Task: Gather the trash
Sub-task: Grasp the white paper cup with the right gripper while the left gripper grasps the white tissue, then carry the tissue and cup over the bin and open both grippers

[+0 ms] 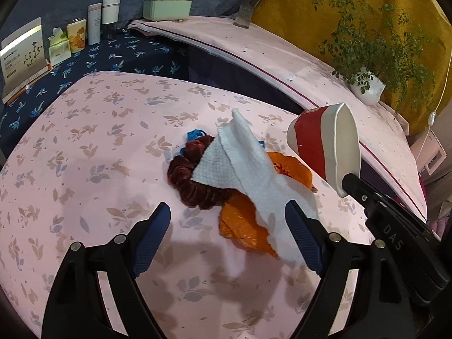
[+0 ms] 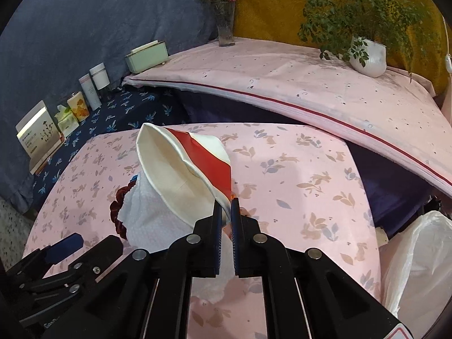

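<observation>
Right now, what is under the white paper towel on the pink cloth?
Under the paper towel lie a dark red scrunchie, orange peel and a bit of something blue. Whatever else sits beneath its middle is covered.

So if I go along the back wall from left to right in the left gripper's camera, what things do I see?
Flower-print card box → tissue pack → orange-flower tin → pale tube → white-capped bottle → green box → glass vase of flowers → leafy plant in a white pot.
</observation>
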